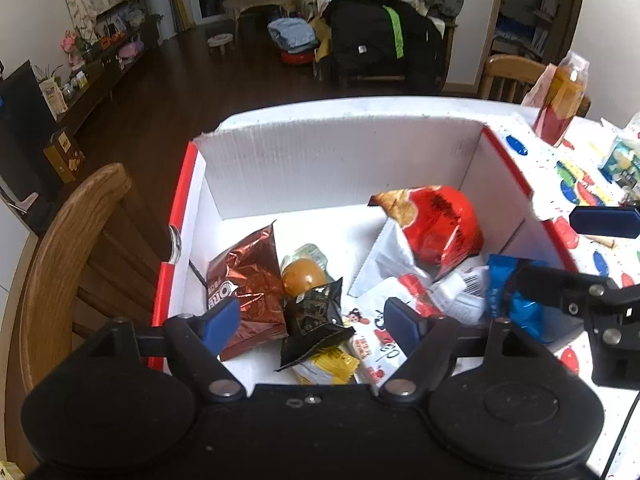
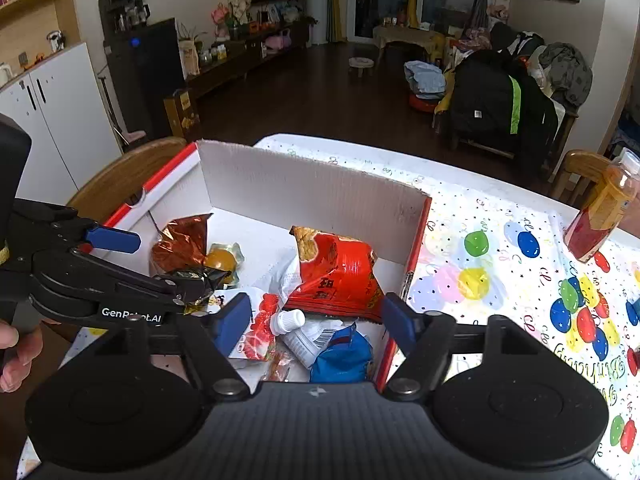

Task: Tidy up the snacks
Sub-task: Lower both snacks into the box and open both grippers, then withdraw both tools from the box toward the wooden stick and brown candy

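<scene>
on table, box [image 1: 340, 160] holds tilted red bag [image 1: 440, 224].

Both grippers [image 1: 312, 326] [image 2: 316, 318] are matte black with blue finger pads [image 1: 220, 322]; silver pivot screws (white "GenRobot.AI" lettering on one).

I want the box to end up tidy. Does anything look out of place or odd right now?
The snacks in the box lie in a loose heap, not in rows: the red chip bag leans crumpled over white packets, and the black packet sits askew on a yellow one. Nothing looks spilled or torn.
</scene>
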The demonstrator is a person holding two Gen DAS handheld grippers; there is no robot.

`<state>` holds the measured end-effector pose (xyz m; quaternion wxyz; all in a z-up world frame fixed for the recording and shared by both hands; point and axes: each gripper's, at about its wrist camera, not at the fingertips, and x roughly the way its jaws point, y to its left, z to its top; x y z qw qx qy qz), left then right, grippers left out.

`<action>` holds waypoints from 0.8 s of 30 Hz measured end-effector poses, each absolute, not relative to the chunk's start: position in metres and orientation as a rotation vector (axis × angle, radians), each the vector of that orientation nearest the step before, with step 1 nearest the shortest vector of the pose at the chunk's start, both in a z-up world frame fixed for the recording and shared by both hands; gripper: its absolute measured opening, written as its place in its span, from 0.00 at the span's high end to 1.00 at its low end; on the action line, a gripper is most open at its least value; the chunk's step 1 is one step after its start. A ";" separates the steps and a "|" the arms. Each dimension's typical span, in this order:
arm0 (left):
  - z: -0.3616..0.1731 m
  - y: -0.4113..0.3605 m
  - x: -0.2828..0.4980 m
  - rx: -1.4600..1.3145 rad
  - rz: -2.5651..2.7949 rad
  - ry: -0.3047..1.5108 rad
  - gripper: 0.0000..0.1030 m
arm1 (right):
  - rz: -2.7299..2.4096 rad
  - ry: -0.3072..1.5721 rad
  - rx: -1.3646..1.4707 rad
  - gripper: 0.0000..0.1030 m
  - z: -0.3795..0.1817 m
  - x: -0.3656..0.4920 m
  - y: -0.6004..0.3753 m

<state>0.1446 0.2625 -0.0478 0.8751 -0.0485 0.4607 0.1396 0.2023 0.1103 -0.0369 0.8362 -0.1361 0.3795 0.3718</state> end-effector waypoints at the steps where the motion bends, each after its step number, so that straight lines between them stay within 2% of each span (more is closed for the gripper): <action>1: -0.046 0.261 0.143 -0.103 0.290 0.954 0.22 | 0.788 0.801 -0.280 0.28 -0.034 0.201 0.108; 5: -0.034 0.256 0.136 -0.101 0.282 0.918 0.19 | 0.795 0.790 -0.249 0.26 -0.024 0.196 0.096; 7: -0.029 0.252 0.133 -0.096 0.280 0.900 0.16 | 0.799 0.781 -0.230 0.20 -0.019 0.194 0.090; 14: -0.009 0.236 0.120 -0.109 0.261 0.831 0.10 | 0.795 0.749 -0.176 0.19 -0.001 0.187 0.060; 15: -0.006 0.233 0.119 -0.112 0.255 0.821 0.08 | 0.793 0.746 -0.167 0.17 0.002 0.187 0.055; 18: 0.000 0.221 0.117 -0.108 0.243 0.797 0.07 | 0.787 0.730 -0.141 0.01 0.006 0.186 0.038; 24: 0.009 0.190 0.116 -0.109 0.207 0.750 0.01 | 0.783 0.705 -0.095 0.01 0.013 0.185 0.002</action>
